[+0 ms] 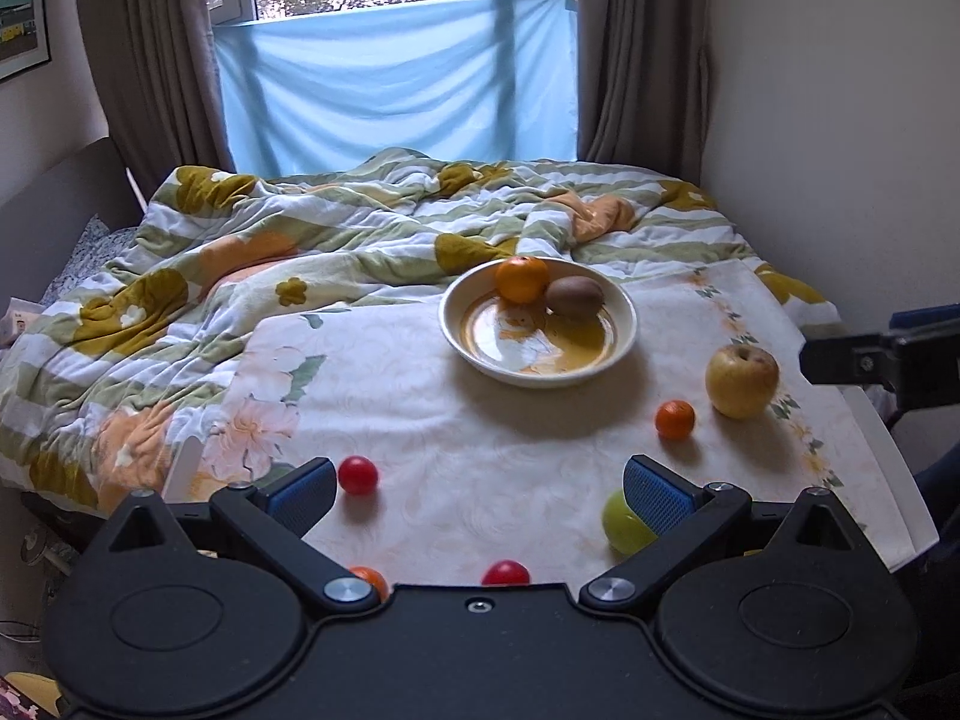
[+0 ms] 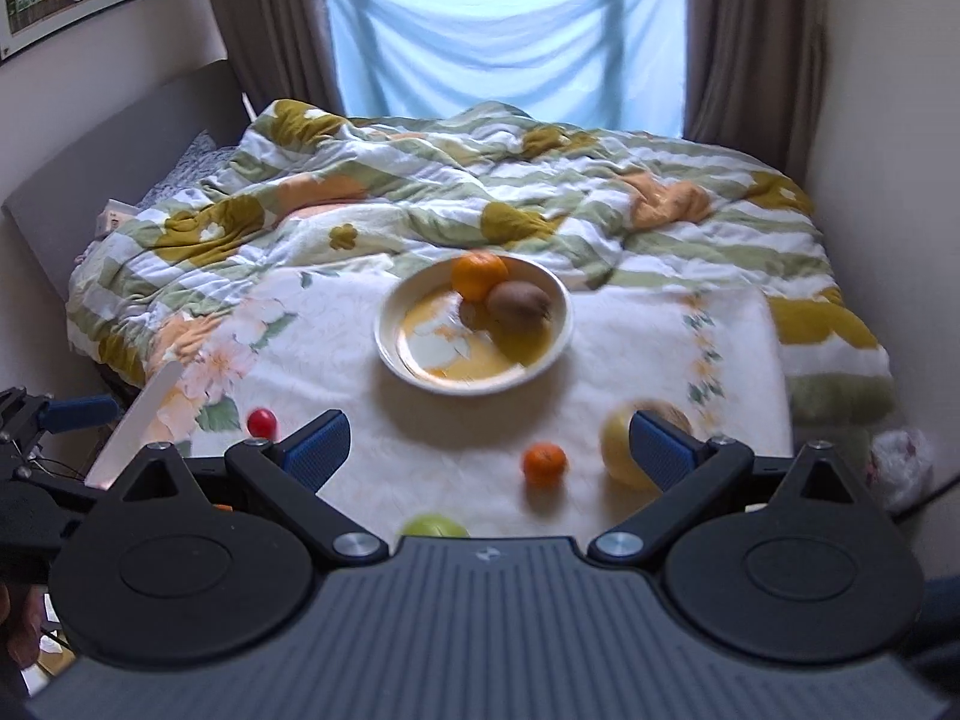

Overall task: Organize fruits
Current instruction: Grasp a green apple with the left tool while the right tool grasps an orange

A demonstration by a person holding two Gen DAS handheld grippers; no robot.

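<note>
On the cloth-covered desk (image 1: pixel 480 450), both claws gape wide, empty. I'd centre the right claw (image 2: pixel 489 447) over the small orange mandarin (image 2: pixel 544 463), then lift it to the cream ceramic bowl (image 2: pixel 390 330).

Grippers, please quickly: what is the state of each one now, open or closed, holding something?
Left gripper: open, holding nothing.
Right gripper: open, holding nothing.

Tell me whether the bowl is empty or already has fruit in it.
Partly filled. The bowl holds an orange and a kiwi at its far side; the rest of its bottom is bare.
</note>
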